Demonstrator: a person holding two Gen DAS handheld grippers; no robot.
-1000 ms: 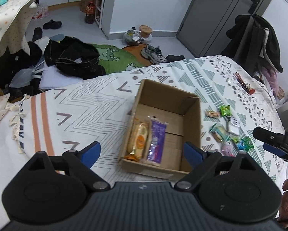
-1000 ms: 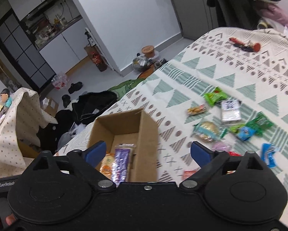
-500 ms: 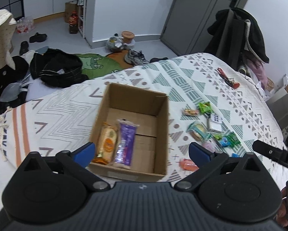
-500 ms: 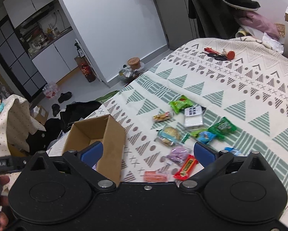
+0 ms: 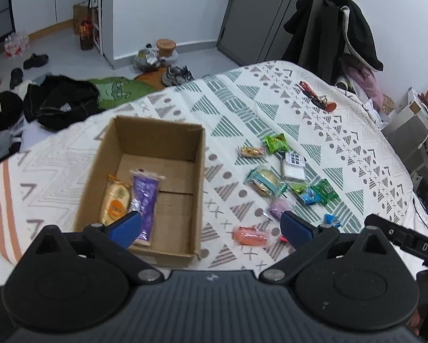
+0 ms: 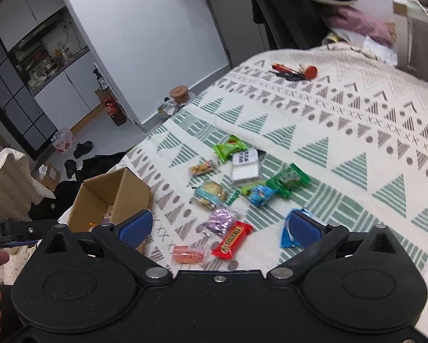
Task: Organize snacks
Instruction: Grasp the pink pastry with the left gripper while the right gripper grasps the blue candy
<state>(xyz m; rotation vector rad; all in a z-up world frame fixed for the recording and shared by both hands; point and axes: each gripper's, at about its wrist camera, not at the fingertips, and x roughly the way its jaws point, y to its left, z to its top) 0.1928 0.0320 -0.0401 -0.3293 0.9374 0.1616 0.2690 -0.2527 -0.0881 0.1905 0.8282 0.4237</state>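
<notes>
An open cardboard box [image 5: 152, 131] [image 6: 99, 200] sits on the patterned bedspread [image 5: 242, 105]. Inside it lie a yellow-orange snack pack [image 5: 115, 200] and a purple pack [image 5: 145, 194]. To the box's right several loose snacks are scattered: a green pack [image 5: 276, 142], a white pack [image 5: 293, 165], a teal biscuit pack [image 5: 266, 181], a pink pack [image 5: 249, 235], and a red bar [image 6: 232, 238]. My left gripper [image 5: 211, 230] hangs open above the box's near right corner. My right gripper [image 6: 219, 227] hangs open over the red bar and a purple candy [image 6: 221, 220].
Red-handled scissors or keys [image 5: 316, 97] lie far back on the bed. Dark clothes [image 5: 59, 100], shoes [image 5: 176, 74] and jars lie on the floor beyond the bed's edge. A coat hangs on a rack [image 5: 334, 25] at the right. Storage units stand at the far right.
Both views have swung to the right, from the box toward the scattered snacks. The right gripper now faces the snack pile, with the box at its left. Both grippers stay open and empty.
</notes>
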